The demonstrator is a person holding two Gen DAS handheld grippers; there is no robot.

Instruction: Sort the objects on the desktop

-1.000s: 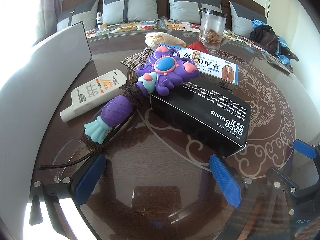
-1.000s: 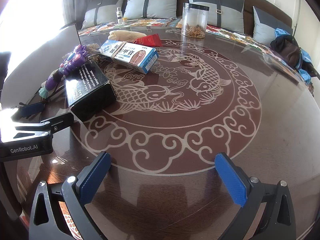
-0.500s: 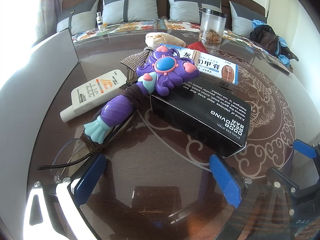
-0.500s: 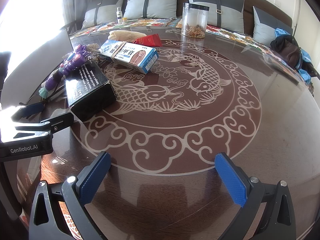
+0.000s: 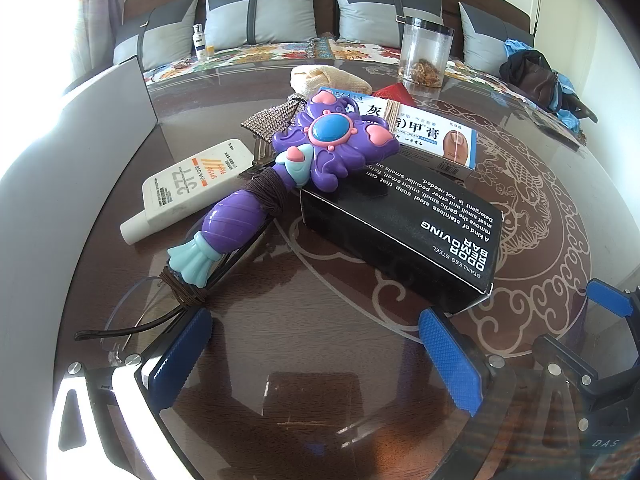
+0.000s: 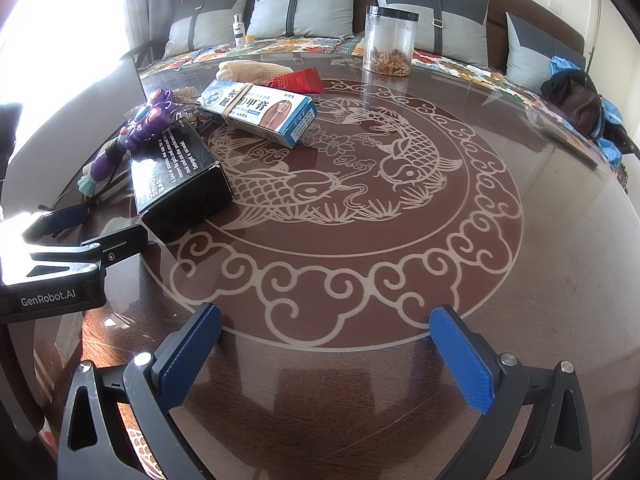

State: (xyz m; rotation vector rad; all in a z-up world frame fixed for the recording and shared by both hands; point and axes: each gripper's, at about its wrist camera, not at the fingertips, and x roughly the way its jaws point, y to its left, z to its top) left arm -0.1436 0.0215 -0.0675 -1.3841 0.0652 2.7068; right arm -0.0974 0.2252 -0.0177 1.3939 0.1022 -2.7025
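The purple plastic flower wand (image 5: 304, 160) leans its head on the black cardboard soap box (image 5: 404, 236), just beyond my left gripper (image 5: 320, 356), held low and wide open, with my right gripper (image 6: 324, 352) equally wide beside it.

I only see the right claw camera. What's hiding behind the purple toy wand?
Observer: A flat white plastic tube printed "377" lies on the table just beyond the purple plastic toy wand.
Child: Is anything under the wand?
Observer: Yes, thin-framed clear eyeglasses lie by its pale blue tail, with a dark brown cord wound around them there.
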